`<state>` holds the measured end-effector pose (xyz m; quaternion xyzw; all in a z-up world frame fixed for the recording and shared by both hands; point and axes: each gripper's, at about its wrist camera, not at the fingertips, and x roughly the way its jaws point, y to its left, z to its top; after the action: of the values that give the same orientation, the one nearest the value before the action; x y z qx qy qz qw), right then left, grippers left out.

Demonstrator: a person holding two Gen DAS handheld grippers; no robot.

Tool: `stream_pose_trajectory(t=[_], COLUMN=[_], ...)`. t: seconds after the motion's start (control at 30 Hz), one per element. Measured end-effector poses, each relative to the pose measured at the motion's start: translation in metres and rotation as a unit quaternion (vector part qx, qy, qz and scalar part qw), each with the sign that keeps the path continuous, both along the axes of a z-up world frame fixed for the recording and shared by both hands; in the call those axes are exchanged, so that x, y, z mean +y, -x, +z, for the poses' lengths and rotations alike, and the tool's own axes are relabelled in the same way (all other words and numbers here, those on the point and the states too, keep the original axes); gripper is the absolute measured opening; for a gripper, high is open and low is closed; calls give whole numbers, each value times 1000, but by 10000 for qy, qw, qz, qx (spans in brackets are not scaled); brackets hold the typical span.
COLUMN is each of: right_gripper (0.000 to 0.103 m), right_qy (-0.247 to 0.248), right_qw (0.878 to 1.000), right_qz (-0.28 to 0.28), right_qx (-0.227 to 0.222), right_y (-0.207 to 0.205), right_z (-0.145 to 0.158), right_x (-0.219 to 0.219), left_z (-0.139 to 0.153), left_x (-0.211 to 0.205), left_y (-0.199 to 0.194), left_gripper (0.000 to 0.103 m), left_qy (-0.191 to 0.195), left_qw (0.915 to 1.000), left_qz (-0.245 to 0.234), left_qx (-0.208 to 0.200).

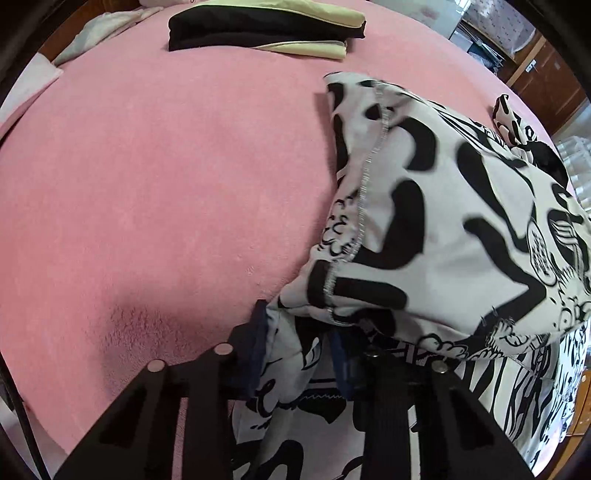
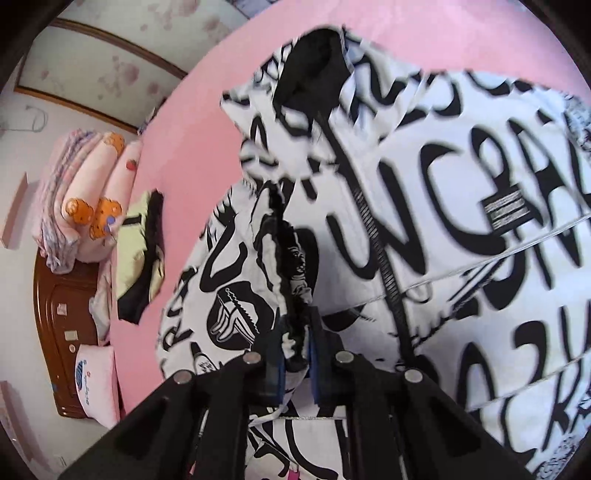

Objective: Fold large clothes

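A large white jacket with black graffiti print [image 1: 443,221] lies bunched on the right side of a pink bed [image 1: 147,184]. In the left wrist view my left gripper [image 1: 299,354] points steeply down at the jacket's near edge, with a fold of the printed cloth filling the gap between its blue pads. In the right wrist view the jacket [image 2: 443,184] shows its black zipper and hangs in folds. My right gripper [image 2: 295,350] is shut on a gathered ridge of that cloth, which is lifted off the bed.
A folded black and pale yellow garment [image 1: 266,33] lies at the bed's far side and also shows in the right wrist view [image 2: 142,254]. Stacked pink quilts and pillows [image 2: 85,199] rest by a brown headboard [image 2: 59,325]. Wooden furniture [image 1: 543,70] stands beyond the bed.
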<state>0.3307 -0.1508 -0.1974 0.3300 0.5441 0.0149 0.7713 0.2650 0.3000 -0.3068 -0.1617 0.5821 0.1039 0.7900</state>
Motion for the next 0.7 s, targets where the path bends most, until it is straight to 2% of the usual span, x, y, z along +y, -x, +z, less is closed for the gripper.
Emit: stream_pose_trajectory(t=[0.13, 0.3, 0.43, 0.6, 0.63, 0.7], right_gripper=[9, 9, 9, 9, 9, 9], right_qy=[1, 24, -82, 71, 27, -14], right_qw=[9999, 9985, 9957, 9925, 9911, 9895], right_qz=[-161, -547, -876, -1105, -1197, -1311], right_qx=[-51, 68, 298, 515, 583, 615], right_y=[15, 43, 68, 98, 103, 112], right_z=[13, 12, -1, -27, -34, -43], right_x=[-16, -32, -42, -42, -43, -44], left_z=[2, 6, 4, 4, 0, 0], left_x=[-2, 3, -2, -1, -8, -9], left_y=[5, 12, 0, -2, -19, -22], left_gripper=[18, 15, 15, 15, 15, 15], left_qy=[-5, 86, 121, 151, 169, 152], left_qw=[10000, 9999, 9998, 9996, 9995, 9995], left_qz=[-42, -25, -1, -3, -16, -89], left_qx=[53, 86, 163, 236, 250, 274])
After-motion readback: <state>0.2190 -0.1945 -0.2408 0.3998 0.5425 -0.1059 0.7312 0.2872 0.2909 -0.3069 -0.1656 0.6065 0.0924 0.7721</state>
